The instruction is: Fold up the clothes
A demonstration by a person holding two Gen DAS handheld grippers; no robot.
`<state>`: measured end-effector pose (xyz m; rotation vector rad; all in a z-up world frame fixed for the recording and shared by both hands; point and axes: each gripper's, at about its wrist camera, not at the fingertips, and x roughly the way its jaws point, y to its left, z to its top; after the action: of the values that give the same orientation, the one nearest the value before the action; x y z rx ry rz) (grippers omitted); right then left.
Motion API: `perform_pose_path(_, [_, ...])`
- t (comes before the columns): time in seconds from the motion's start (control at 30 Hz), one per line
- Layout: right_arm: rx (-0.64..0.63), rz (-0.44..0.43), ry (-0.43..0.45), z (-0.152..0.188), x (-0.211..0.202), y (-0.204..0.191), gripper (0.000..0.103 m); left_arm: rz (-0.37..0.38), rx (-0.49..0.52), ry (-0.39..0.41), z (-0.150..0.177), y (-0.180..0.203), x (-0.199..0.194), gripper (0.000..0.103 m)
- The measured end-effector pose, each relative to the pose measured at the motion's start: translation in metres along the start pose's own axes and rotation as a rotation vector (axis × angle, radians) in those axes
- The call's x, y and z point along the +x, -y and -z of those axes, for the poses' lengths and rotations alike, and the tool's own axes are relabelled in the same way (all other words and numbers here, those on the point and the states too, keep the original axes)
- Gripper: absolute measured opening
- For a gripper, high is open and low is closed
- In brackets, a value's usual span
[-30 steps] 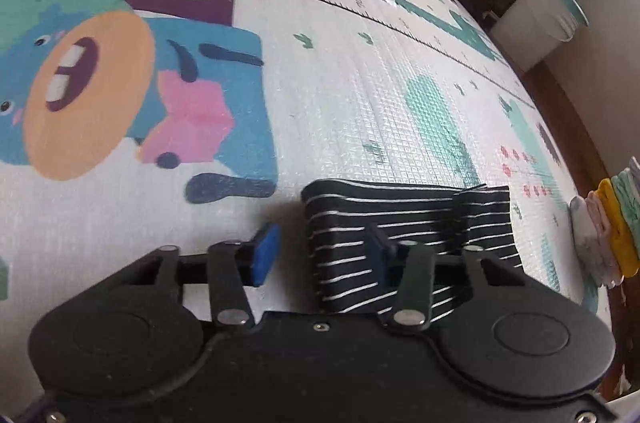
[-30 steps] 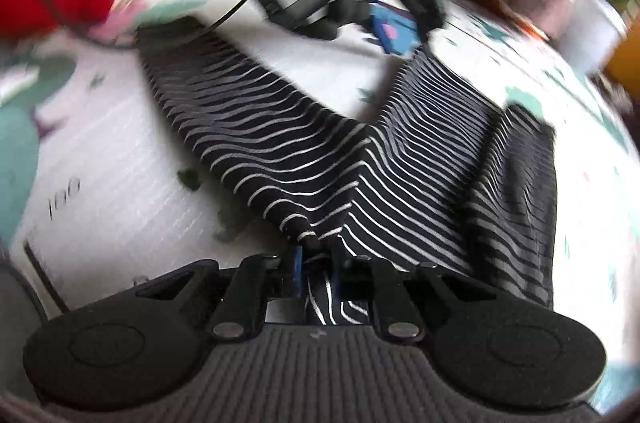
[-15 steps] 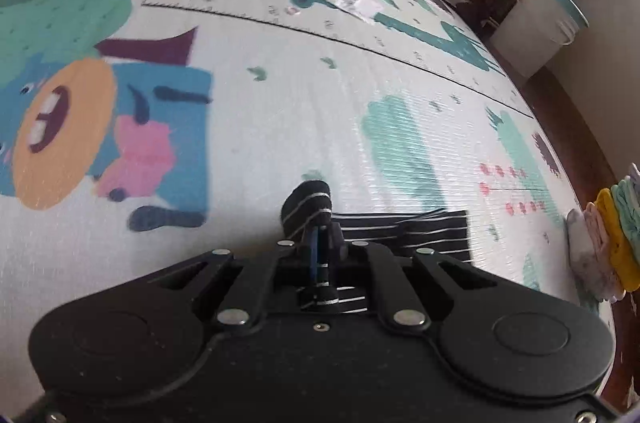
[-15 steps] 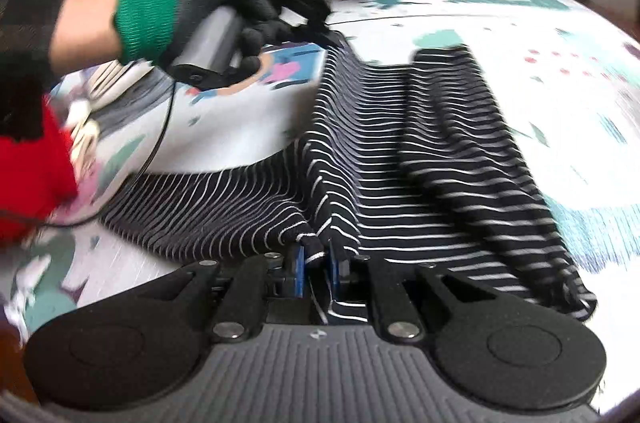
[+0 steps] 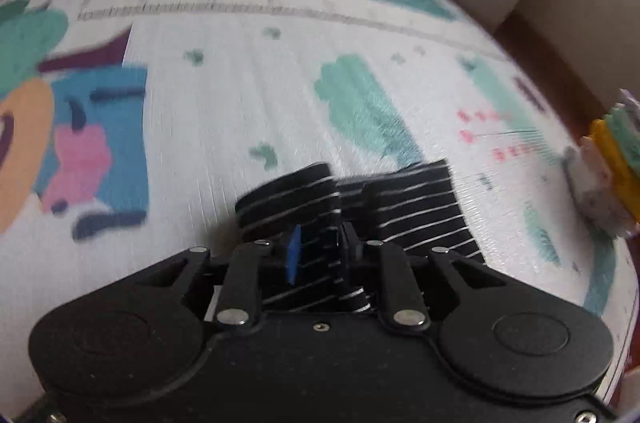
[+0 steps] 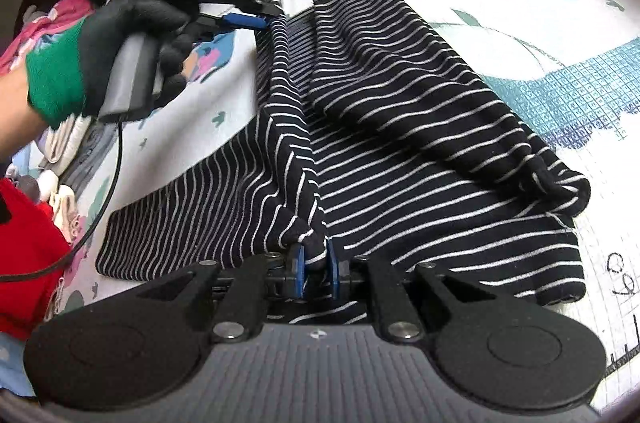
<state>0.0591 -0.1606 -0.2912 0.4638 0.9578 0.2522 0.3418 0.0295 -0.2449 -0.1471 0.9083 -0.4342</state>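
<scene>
cloth: soft, light striped garment (image 6: 400, 127) lies on the play mat (image 6: 540, 23), half-folded. right gripper (image 6: 314, 269) pinches its near edge; left gripper (image 5: 320, 255), jaws just loosened, holds its far edge. grip edges.

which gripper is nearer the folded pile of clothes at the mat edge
Left. The left gripper holds the striped garment near the pile; in the right gripper's view the pile sits far off.
</scene>
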Motion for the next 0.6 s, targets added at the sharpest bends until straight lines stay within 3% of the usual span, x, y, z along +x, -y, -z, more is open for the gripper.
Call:
perform_pose_path(0.17, [0.031,-0.015,-0.005,0.000,0.004,0.005,0.015,0.002,0.157,0.037,0.004,0.006,0.003,0.017])
perform_pose_path(0.33, [0.064,-0.020,-0.008,-0.003,0.002,0.013,0.015,-0.089,0.221,-0.042,0.013,0.017,0.037,0.017])
perform_pose_path(0.47, [0.182,-0.057,-0.015,-0.004,0.002,0.025,0.015,-0.105,0.204,-0.032,0.012,0.016,0.033,0.017])
perform_pose_path(0.6, [0.213,-0.075,-0.020,-0.003,0.003,0.030,0.015,-0.065,0.199,0.002,0.011,0.020,0.025,0.019])
